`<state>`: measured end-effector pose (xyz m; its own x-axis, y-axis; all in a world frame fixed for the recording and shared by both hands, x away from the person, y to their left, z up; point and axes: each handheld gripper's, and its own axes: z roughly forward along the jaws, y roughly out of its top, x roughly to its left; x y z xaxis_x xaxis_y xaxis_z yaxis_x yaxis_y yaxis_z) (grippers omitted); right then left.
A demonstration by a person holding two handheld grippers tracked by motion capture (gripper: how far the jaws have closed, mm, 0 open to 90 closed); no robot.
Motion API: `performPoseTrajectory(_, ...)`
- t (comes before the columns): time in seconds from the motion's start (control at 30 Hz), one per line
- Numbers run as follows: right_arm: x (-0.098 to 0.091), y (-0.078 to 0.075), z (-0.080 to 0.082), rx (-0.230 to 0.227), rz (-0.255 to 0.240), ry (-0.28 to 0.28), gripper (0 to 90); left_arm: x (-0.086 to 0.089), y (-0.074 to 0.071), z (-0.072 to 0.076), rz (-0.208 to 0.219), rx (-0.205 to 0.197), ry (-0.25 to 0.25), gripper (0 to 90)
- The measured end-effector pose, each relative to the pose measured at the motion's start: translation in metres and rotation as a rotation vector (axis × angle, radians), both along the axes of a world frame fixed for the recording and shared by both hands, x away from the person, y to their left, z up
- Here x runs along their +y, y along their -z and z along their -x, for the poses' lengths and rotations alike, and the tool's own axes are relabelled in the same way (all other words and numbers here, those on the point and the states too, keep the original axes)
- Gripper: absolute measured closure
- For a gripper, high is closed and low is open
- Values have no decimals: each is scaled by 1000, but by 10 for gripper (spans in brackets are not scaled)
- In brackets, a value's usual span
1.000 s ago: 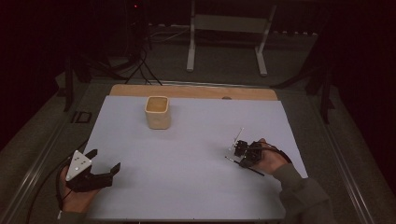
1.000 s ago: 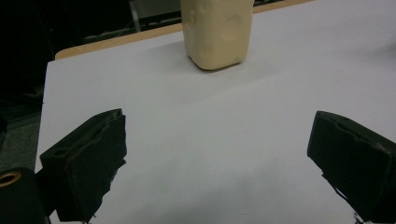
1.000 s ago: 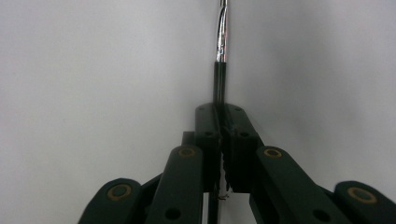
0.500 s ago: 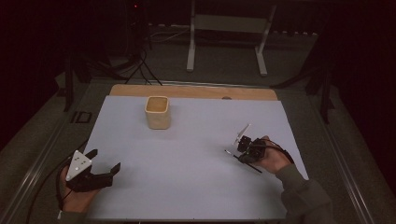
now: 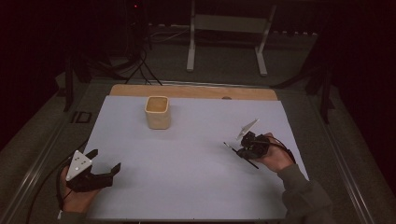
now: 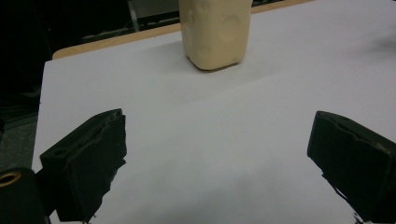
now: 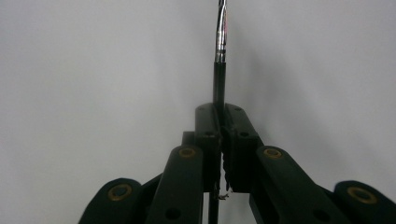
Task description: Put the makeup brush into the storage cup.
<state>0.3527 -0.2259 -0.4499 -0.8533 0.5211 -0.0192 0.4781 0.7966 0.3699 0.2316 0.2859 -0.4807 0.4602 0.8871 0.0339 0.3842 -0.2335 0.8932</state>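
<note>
White sheet (image 5: pixel 187 186) over wood table (image 5: pixel 196 91), dark room; left gripper (image 5: pixel 103 162) fingers wide apart, empty; right gripper (image 5: pixel 242 148) clamps thin pen (image 7: pixel 219 56).

pen (image 7: pixel 219 70): thin, black and silver | clamped between right gripper (image 7: pixel 219 114) fingers | cup (image 5: pixel 157 112): cream, upright

The left hand (image 5: pixel 77 198) rests at the near left corner of the worktop (image 5: pixel 187 186), holding the left gripper (image 5: pixel 103 161) low with its jaws spread wide apart and pointing forward and to the right. The right hand (image 5: pixel 275 156), in a grey sleeve (image 5: pixel 303 200), holds the right gripper (image 5: pixel 238 149) at the right side, its jaws pressed together on a thin pen (image 7: pixel 219 56).
</note>
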Motion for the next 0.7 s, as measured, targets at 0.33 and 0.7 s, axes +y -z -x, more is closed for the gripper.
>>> performPoseTrajectory(0.33,0,-8,1,-48,-59,8,854,0,0,0,1,0,1,54)
performPoseTrajectory(0.7,1,-17,3,-92,-136,23,855,-1,0,-1,3,2,4,54)
